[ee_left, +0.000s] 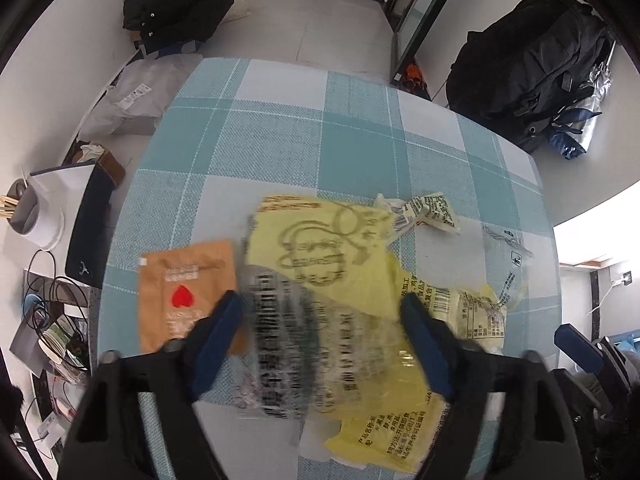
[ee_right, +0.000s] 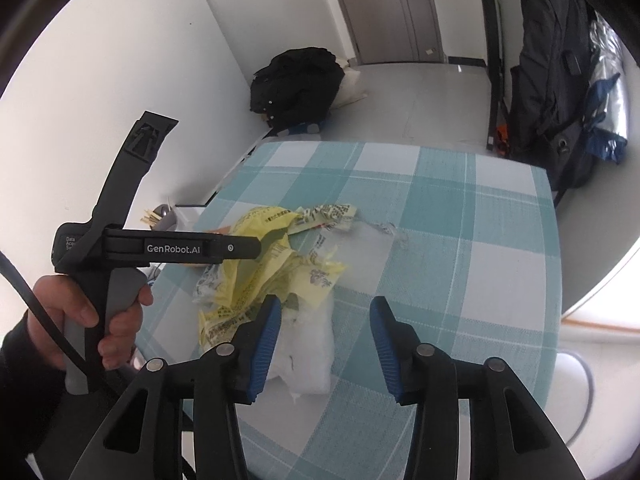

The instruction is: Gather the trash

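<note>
A pile of trash lies on the checked tablecloth (ee_left: pixel 280 140): yellow printed wrappers (ee_left: pixel 320 248), a clear printed wrapper (ee_left: pixel 280 340), a brown sachet with a red heart (ee_left: pixel 184 296) and a small crumpled wrapper (ee_left: pixel 424 210). My left gripper (ee_left: pixel 320 312) is open, its jaws spread over the clear and yellow wrappers just above them. In the right wrist view the yellow wrappers (ee_right: pixel 256 280) and a white wad of plastic (ee_right: pixel 308 344) lie on the cloth (ee_right: pixel 460 240). My right gripper (ee_right: pixel 324 316) is open and empty above the white wad. The left gripper's body (ee_right: pixel 180 248) shows at the left, held by a hand.
Black backpacks sit on the floor beyond the table (ee_left: pixel 180 4) (ee_left: pixel 532 68). Left of the table stand a white cup with sticks (ee_left: pixel 32 208), a dark box (ee_left: pixel 90 224), cables and clutter (ee_left: pixel 52 320). A door (ee_right: pixel 392 8) is at the far wall.
</note>
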Demonstrator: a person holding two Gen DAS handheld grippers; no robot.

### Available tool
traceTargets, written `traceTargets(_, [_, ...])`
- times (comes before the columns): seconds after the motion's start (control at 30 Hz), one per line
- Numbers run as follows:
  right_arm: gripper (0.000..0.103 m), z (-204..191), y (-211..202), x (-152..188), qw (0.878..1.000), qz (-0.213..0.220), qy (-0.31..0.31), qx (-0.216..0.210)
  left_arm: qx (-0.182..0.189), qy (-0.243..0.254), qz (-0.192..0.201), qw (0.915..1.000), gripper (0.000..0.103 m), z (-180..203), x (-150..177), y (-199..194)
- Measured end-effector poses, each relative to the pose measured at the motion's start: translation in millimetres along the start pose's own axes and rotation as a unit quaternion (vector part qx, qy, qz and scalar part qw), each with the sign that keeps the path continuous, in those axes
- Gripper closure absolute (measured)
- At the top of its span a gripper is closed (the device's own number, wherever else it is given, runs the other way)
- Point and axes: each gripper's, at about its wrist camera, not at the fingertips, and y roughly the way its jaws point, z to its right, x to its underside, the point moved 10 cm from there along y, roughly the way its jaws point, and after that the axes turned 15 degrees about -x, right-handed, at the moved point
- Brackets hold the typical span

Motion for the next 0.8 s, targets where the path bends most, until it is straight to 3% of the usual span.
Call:
traceTargets(0.33, [0.058, 2, 2, 1, 1.0, 0.002, 0.008, -0.001, 0.033, -0.007, -0.005, 0.9994, 0.069, 5, 3, -8])
traceTargets(0.4, [0.058, 3, 3, 1, 1.0, 0.002, 0.011, 0.0, 0.046, -0.018, -0.003, 0.9987, 0.08, 6, 2, -8])
traceTargets(0.53, [0.058, 4, 4, 0, 1.0, 0.004, 0.014, 0.003, 0.059, -0.031, 0.002, 0.9978, 0.083, 3, -1, -11])
traceTargets(0.8, [0.053, 4, 7, 0, 1.0, 0.007, 0.024, 0.008, 0.137, -0.065, -0.003, 0.9884, 0.084, 1, -2, -28])
